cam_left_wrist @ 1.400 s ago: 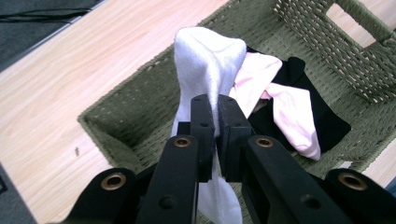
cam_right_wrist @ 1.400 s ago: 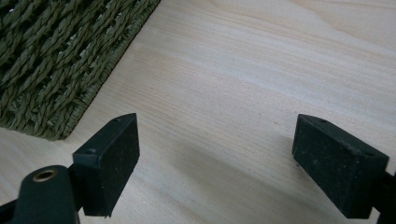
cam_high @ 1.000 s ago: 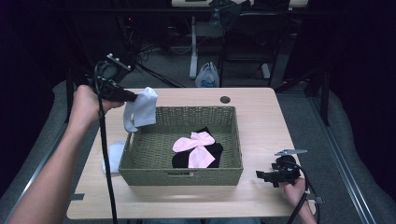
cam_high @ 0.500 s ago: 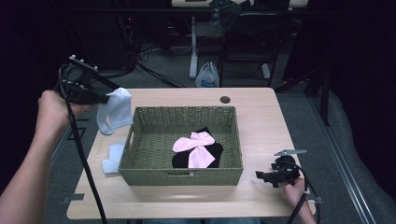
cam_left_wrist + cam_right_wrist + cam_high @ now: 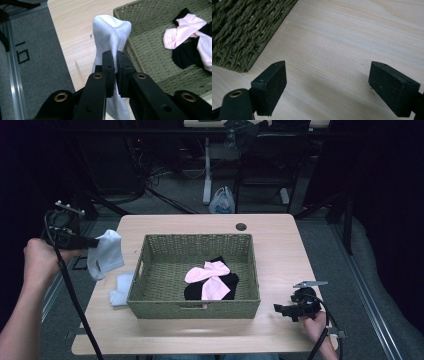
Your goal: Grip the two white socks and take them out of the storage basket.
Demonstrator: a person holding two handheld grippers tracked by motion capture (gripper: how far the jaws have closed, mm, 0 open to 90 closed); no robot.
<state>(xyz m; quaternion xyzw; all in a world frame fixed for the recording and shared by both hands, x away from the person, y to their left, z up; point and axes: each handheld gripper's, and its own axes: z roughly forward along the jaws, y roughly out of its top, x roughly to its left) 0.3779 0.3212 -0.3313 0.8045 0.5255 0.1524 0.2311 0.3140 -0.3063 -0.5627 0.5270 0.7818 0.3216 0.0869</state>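
My left gripper (image 5: 94, 241) is shut on a white sock (image 5: 106, 255) that hangs in the air off the table's left edge, left of the green wicker basket (image 5: 150, 249). From the left gripper view the sock (image 5: 111, 35) droops over and below the closed jaws of that gripper (image 5: 115, 60). Inside the basket lie pink socks (image 5: 210, 277) on a black sock (image 5: 232, 282). A second white sock (image 5: 121, 289) rests on the table beside the basket's left wall. My right gripper (image 5: 281, 310) stands open low over the table's front right, its jaws (image 5: 329, 85) wide apart above bare wood.
The wooden table (image 5: 280, 240) has a round cable hole (image 5: 241, 226) at the back. Grey floor and a metal rail (image 5: 12, 75) lie to the left. Desk legs, cables and a plastic bag (image 5: 221, 201) stand behind the table.
My left gripper has carried the white sock leftward from above the basket's left rear corner to beyond the table's left edge. The right gripper has stayed put.
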